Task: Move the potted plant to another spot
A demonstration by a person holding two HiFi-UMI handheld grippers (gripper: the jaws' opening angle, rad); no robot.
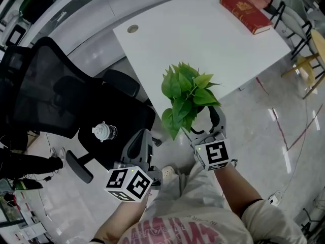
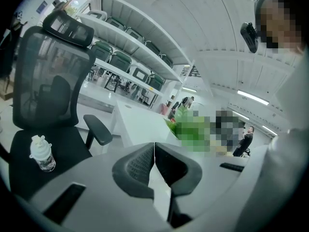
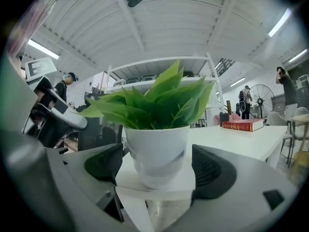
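Note:
The potted plant, green leaves in a white pot, stands on the near corner of the white table. My right gripper is open, with one jaw on each side of the pot and a narrow gap between each pad and the pot wall. In the right gripper view the pot sits squarely between the jaws of the right gripper. My left gripper hovers left of the table corner, over the chair. In its own view the left gripper is shut with nothing in it, and the plant shows only as a blurred green patch.
A black office chair stands close on the left with a small water bottle on its seat. A red book lies at the table's far right end. More chairs stand to the right of the table.

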